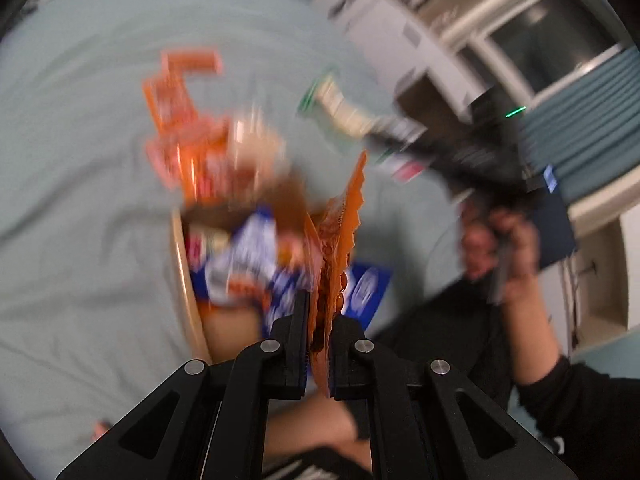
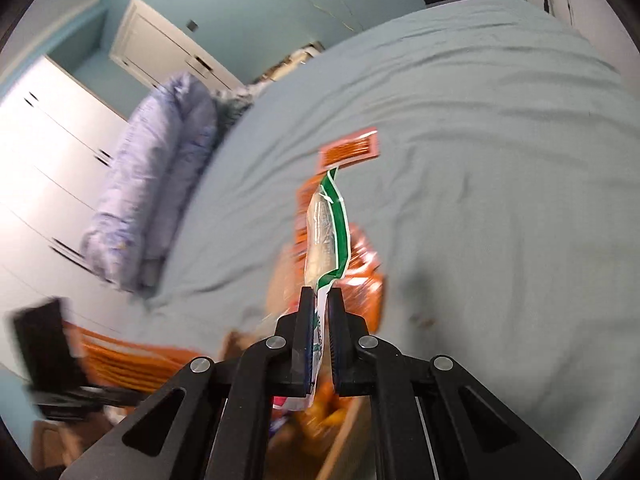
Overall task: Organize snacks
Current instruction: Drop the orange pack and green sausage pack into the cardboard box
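Left wrist view: at nine o'clock there's only the pale green bed sheet [image 1: 80,152], creased and blurred. Toward the middle, at about eleven o'clock, orange snack packets [image 1: 180,92] lie loose on the sheet, and just below them a round container with a tan rim [image 1: 186,276] holds a jumble of blue-and-white wrappers [image 1: 248,256]. Dead centre, my left tongs [image 1: 319,344] are pinched nearly closed on an orange wrapper [image 1: 344,220] with a zigzag edge, which stands up out of them toward twelve o'clock, over the container. At two o'clock my right tongs [image 1: 400,130] carry a green-and-white packet [image 1: 340,108] in the air, and at three o'clock my right hand [image 1: 508,256] is wrapped round that tool's handle, with a dark sleeve below it.

Right wrist view: at nine o'clock there are white cupboards [image 2: 44,152], then a rolled lilac duvet [image 2: 160,184] at the edge of the bed [image 2: 480,120]. At seven o'clock the other tool, a black blur, shows with orange wrapping beside it. In the middle, my right tongs [image 2: 319,332] are closed tight on the green-and-white packet [image 2: 326,232], which points up toward twelve o'clock. Behind it, orange packets [image 2: 352,150] lie on the sheet. From one to five o'clock it's bare sheet.
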